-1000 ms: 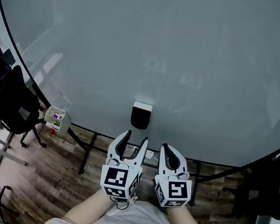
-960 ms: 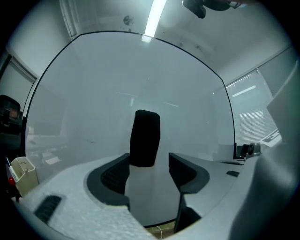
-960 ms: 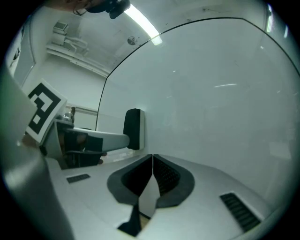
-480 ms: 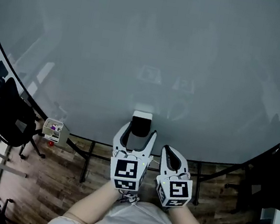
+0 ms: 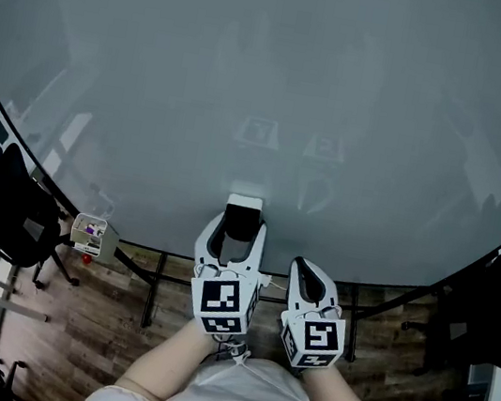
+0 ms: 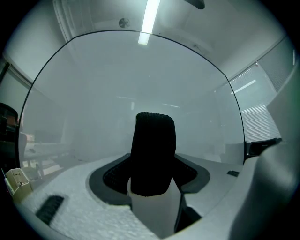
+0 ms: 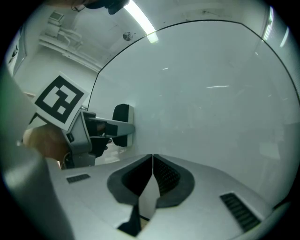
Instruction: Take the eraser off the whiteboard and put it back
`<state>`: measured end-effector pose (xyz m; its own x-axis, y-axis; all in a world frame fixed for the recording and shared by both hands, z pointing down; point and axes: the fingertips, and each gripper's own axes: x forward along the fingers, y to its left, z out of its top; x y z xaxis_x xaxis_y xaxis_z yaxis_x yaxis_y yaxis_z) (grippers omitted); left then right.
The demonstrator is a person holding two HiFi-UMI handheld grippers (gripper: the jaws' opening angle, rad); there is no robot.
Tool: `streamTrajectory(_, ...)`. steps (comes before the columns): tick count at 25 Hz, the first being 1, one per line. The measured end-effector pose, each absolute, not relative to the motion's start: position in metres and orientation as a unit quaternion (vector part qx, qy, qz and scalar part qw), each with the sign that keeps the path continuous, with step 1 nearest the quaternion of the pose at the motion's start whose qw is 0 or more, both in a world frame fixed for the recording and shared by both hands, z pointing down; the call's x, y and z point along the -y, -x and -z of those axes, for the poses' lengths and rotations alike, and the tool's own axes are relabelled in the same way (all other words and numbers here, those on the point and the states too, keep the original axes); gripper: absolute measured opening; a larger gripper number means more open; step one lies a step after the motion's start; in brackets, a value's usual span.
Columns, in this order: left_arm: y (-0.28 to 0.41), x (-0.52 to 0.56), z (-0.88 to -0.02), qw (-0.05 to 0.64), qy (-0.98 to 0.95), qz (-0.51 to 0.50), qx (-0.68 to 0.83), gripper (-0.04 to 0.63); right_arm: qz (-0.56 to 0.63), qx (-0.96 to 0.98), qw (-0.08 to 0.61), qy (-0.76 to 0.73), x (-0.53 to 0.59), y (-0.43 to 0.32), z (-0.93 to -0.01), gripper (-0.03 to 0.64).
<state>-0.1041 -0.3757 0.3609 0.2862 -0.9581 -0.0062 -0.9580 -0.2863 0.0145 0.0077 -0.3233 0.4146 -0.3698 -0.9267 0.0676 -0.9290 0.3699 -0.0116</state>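
Where the whiteboard (image 5: 270, 84) meets its lower edge, the black eraser (image 5: 242, 214) sits flat against the board, and the left hand-held gripper (image 5: 237, 225) has its two jaws closed on the eraser's sides. The left gripper view shows the dark block upright between the ribbed pads (image 6: 114, 174) and filling the space between them. The right hand-held gripper (image 7: 153, 174) is just beside the left one and holds nothing; its jaws are pressed together, pad against pad. A small pale box (image 5: 90, 233) hangs at the board's lower left corner, near a dark chair (image 5: 5, 201). It holds a few small items, one of them purple, which are too small to identify. One second earlier the eraser stood clear of the left jaws, which were spread below it. Half a second earlier they straddled it at a wider spacing, and now they have advanced and narrowed onto it. The right hand-held gripper has kept its place and its closed jaws throughout.
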Motion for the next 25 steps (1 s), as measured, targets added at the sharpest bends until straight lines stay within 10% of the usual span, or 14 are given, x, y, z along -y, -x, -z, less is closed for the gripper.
streamTrajectory(25, 0.105, 0.309, -0.406, 0.019, -0.837, -0.039, 0.546, 0.255, -0.046, 0.812, 0.035, -0.581, 0.282, -0.013, -0.433, 0.028)
